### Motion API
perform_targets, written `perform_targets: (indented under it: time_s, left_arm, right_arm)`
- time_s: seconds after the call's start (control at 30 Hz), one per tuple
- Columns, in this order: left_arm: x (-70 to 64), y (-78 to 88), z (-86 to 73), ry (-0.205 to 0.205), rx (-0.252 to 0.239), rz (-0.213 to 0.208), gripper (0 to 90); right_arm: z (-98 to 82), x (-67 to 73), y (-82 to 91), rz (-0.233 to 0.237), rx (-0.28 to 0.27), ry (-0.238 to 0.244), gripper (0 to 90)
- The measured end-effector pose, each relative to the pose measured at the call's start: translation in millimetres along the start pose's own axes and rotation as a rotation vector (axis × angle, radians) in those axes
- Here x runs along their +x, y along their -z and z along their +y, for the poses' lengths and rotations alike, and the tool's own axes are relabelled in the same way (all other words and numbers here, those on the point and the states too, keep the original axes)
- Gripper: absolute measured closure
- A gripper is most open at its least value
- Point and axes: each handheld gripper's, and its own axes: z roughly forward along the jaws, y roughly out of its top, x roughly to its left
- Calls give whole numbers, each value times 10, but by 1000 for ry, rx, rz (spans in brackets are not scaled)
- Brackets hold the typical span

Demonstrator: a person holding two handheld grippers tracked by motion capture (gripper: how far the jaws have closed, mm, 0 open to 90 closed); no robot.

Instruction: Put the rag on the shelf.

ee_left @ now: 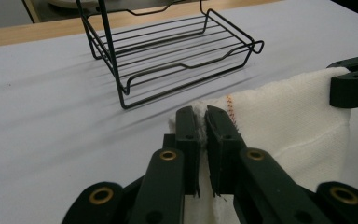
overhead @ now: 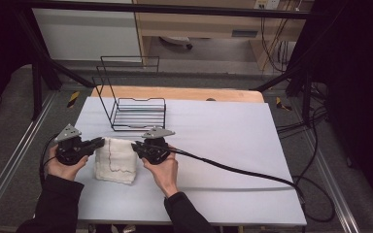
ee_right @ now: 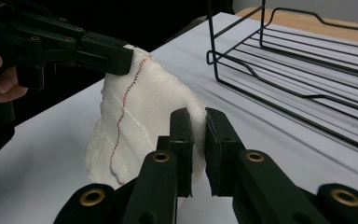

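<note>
Gripping unlabelled white cloth (overhead: 116, 159), both tools

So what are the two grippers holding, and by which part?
Left gripper and right gripper each pinch an upper corner of the white cloth.

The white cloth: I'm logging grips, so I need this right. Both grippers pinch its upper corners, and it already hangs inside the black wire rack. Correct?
Not quite. Both the left gripper and the right gripper do pinch the white cloth at its upper corners, but it hangs in front of the black wire rack, over the table, not inside it. The high view shows this.
</note>
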Motion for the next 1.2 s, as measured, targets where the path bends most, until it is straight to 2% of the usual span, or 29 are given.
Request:
perform_targets:
  time_s: [0.43, 0.5, 0.63, 1.0, 1.2]
  left_arm:
    - [-95, 128, 88, -19, -74, -2, 840]
    - [-113, 152, 103, -25, -87, 3, 840]
    - [-128, 215, 131, -25, -128, 11, 840]
    - [-203, 333, 202, -40, -194, 20, 840]
    - [-252, 384, 233, -50, -227, 31, 840]
  right_arm:
    - [123, 43, 155, -8, -45, 36, 827]
    - [171, 74, 197, -20, -53, 69, 827]
    - [239, 134, 248, -24, -71, 100, 828]
    - [340, 162, 354, -19, -111, 118, 828]
    - [405, 188, 422, -22, -131, 147, 829]
